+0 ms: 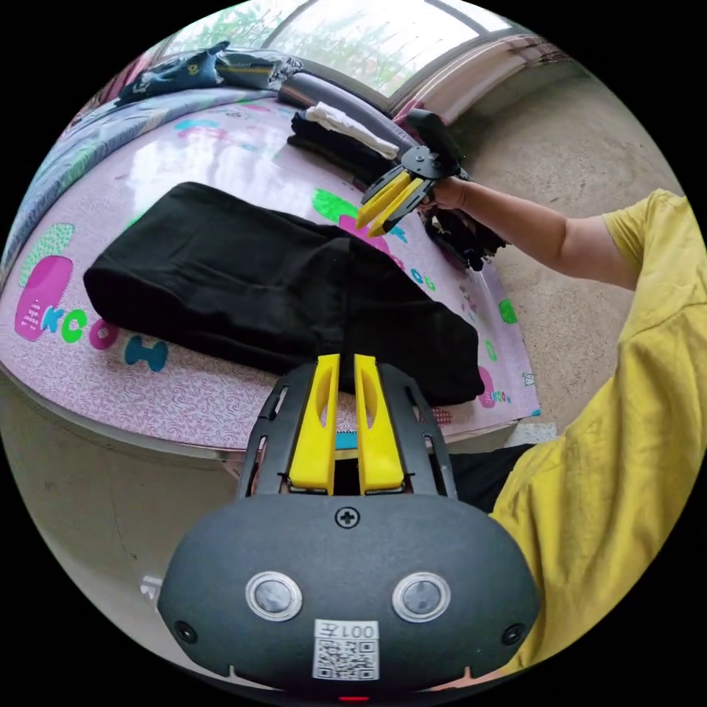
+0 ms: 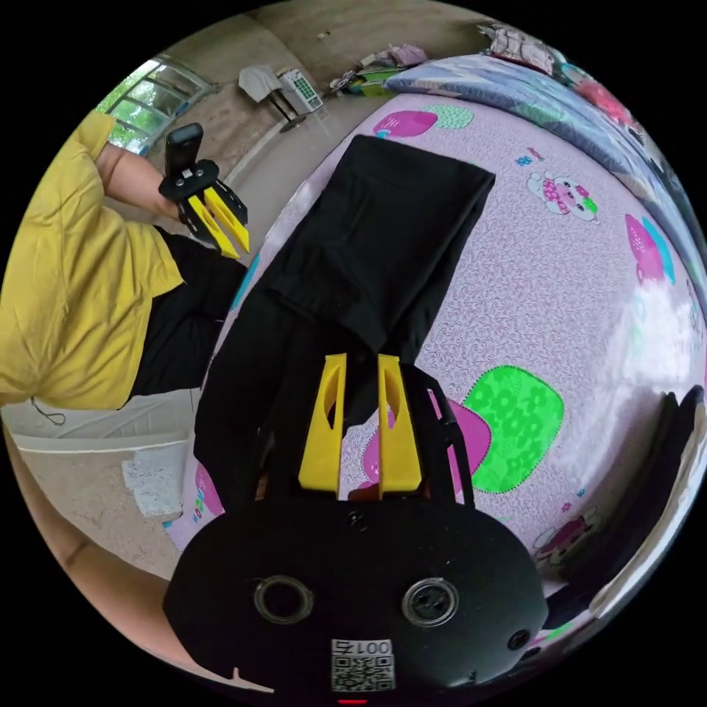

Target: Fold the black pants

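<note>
Both grippers hang in the air with nothing between their yellow jaws, each pair drawn nearly together with a thin gap: the left gripper (image 1: 347,359) sits off the near edge of the bed (image 1: 221,401), and the right gripper (image 2: 362,359) hovers above the far side of the black pants (image 1: 280,294), which I take to mean the person has let go to size up the next fold. The pants lie flat on the pink patterned bed cover, already doubled into a long thick band with one end squared off and fairly smooth. A stack of dark folded clothes (image 1: 335,143) waits further back on the bed.
</note>
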A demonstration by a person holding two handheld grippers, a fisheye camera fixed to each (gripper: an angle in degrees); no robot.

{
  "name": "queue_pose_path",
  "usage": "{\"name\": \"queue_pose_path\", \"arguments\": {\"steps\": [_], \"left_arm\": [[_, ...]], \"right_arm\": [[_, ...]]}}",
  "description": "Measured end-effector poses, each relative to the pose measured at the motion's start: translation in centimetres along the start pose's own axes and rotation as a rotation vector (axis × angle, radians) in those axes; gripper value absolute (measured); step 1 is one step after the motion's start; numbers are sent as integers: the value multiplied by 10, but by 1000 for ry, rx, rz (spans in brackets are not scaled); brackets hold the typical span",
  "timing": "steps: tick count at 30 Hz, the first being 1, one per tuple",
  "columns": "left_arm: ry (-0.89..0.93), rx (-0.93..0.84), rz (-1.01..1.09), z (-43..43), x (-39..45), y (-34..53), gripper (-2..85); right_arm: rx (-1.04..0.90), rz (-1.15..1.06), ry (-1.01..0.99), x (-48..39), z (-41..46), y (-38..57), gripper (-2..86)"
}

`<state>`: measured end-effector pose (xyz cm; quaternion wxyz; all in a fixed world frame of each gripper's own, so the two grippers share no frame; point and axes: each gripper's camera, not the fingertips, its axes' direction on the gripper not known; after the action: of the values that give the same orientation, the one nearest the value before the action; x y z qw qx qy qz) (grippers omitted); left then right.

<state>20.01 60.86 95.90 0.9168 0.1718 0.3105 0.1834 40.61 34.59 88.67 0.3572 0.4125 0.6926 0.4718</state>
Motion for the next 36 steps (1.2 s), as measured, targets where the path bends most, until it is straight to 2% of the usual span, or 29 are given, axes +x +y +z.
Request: {"name": "queue_pose_path", "arguments": {"steps": [4,6,12,16,17,20,23,25,26,31,36], "left_arm": [[-37,55,-5,-7,-18,-28,-11],[-33,81,-46,1,-37,-55,-12],[9,80,-110,33,-77,-101,-13],[59,-67,-149,52,-91,-102,-13],[66,-109,-138,56,-91,-97,-13],[105,-69,-156,49,-98,-88,-13],[64,1,-130,30,-100,-93,-14],[18,-32,-111,26,-102,-98,-14],[12,-109,-111,32,-107,-101,-14],[39,59,-170,-11,-130,-105,-11],[-60,342,-440,-90,-184,-89,24]], "right_arm": [[237,76,-33,12,-25,0,19],[273,84,-32,17,-21,-8,15],[180,106,-64,34,21,-33,9],[13,63,-120,31,52,-28,5],[11,60,-119,30,54,-25,5],[74,114,-172,39,55,-14,5],[141,129,-192,45,41,-9,4],[98,145,-159,49,43,-4,3],[66,145,-162,51,47,-2,3],[142,138,-170,67,21,-5,5],[360,181,-188,107,-15,-24,23]]}}
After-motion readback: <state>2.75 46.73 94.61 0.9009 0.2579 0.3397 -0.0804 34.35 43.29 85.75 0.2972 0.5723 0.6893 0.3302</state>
